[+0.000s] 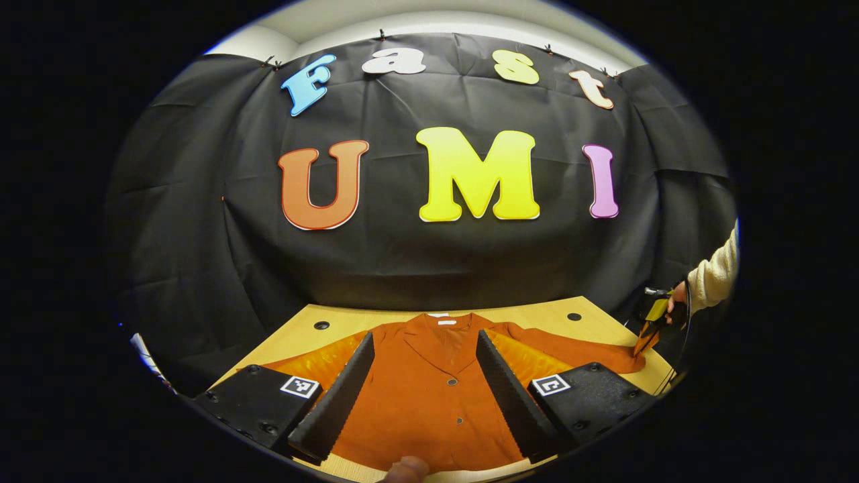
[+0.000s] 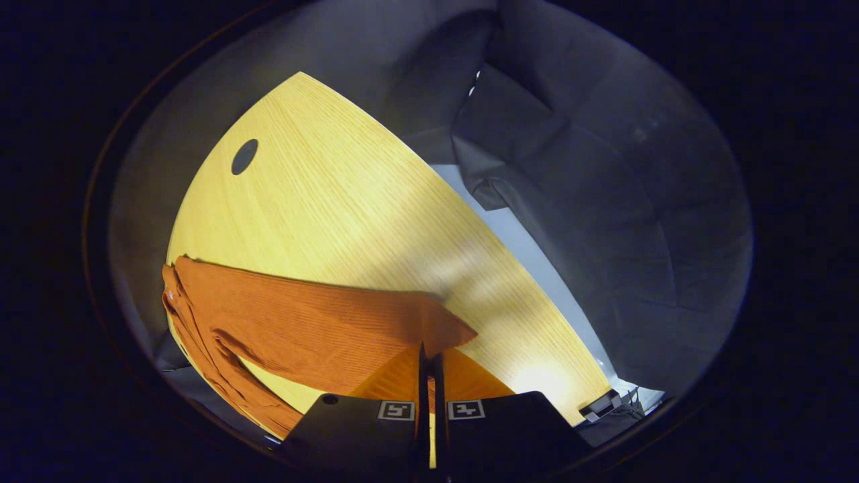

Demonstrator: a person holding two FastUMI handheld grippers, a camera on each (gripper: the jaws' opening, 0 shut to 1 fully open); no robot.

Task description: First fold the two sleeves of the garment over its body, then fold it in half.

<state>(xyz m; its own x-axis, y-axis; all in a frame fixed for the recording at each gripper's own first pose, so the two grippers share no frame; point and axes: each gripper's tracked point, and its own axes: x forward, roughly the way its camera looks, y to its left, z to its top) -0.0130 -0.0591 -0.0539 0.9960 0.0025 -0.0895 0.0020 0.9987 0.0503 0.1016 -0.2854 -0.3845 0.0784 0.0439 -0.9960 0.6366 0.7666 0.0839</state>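
A rust-orange button-front garment (image 1: 429,382) lies flat on the wooden table (image 1: 537,312), collar toward the far wall. My left gripper (image 1: 424,337) hovers open above its chest, one finger on each side of the button line, touching nothing. The garment's right sleeve (image 1: 584,352) stretches out to the table's right edge. There my right gripper (image 1: 647,335) pinches the cuff. In the right gripper view, the right gripper (image 2: 429,352) is shut on the sleeve end (image 2: 443,329), which is lifted slightly off the table (image 2: 322,181). The rest of the sleeve (image 2: 302,322) trails to the left.
The tabletop has round cable holes (image 1: 321,325) (image 1: 574,316) (image 2: 244,156) near its far corners. A hand in a cream sleeve (image 1: 715,275) holds the right gripper. A fingertip (image 1: 406,469) shows at the table's near edge. Black cloth walls stand close behind and beside the table.
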